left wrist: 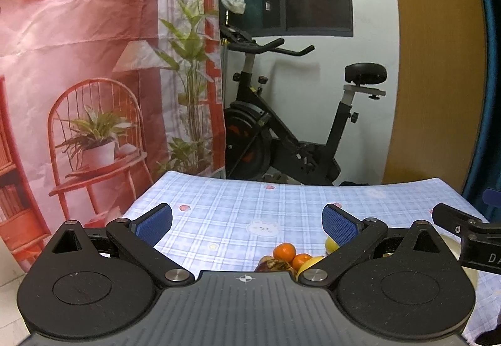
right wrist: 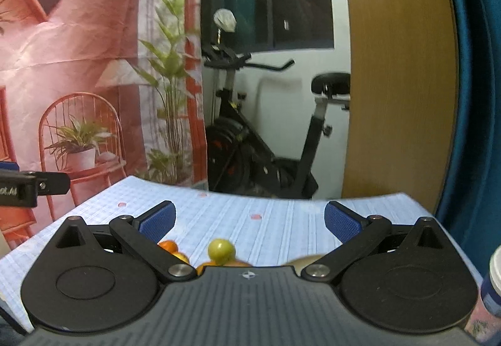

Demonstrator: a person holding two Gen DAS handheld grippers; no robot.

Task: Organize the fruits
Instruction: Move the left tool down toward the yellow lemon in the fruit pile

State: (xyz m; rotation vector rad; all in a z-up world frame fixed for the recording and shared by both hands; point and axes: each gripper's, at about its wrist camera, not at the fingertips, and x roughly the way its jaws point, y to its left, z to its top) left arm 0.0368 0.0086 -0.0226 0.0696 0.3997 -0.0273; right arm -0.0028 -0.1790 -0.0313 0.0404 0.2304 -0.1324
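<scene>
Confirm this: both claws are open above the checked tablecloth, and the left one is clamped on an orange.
Not quite. The left claw holds nothing: in the left wrist view its blue pads stand wide apart, and the orange lies on the checked tablecloth below. The right claw is open too.

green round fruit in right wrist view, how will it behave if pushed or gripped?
The green fruit looks round and smooth, so it will likely roll on the flat tablecloth if nudged. Its glossy skin may slip between jaws. It probably is firm, though that cannot be confirmed.
</scene>
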